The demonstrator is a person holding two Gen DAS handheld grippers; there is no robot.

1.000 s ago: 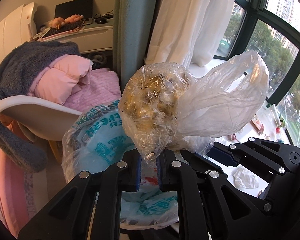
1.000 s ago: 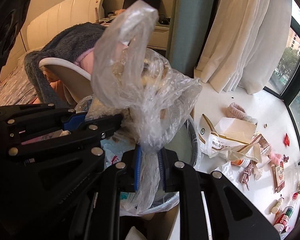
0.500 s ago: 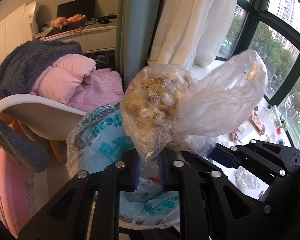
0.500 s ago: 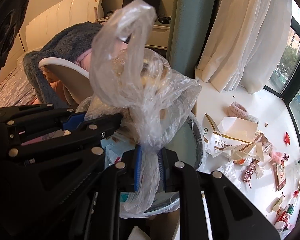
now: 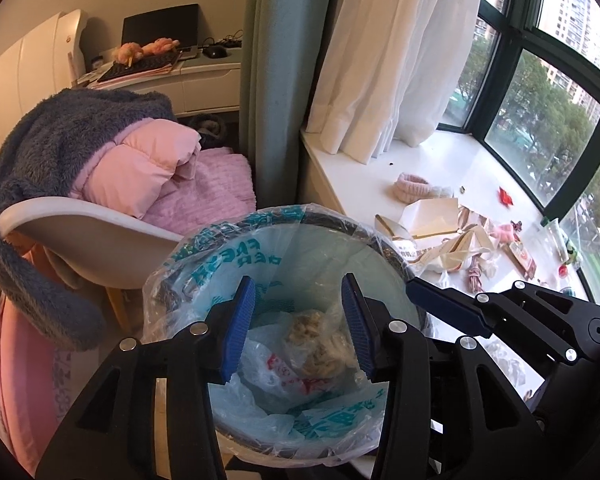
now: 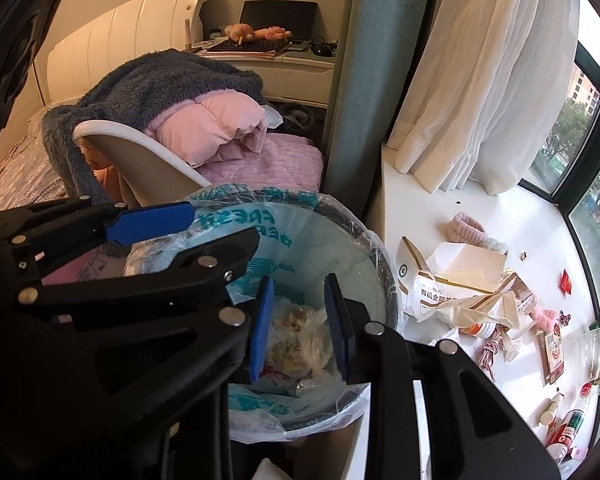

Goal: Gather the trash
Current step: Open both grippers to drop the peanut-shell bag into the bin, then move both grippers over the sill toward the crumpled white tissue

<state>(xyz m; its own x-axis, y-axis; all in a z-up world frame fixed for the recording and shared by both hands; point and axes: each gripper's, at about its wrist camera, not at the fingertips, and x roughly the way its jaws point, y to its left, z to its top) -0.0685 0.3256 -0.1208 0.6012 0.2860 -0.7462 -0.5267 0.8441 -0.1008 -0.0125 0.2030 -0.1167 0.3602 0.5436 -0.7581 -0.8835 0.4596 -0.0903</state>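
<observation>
Both your fingers have just been opening and now stand apart, empty: the clear bag of scraps [image 5: 320, 344] they pinched has dropped below them into the lined bin [image 5: 220, 264]. More litter [image 6: 456, 292] waits on the sill to their right.

Clear bag [image 6: 300, 340] in bin [image 6: 384, 272], fingers [image 6: 262, 320] apart

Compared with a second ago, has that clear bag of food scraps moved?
Yes. The clear bag has dropped from between both claws, whose jaws have just been opening, and now lies inside the bin, below its rim.
</observation>
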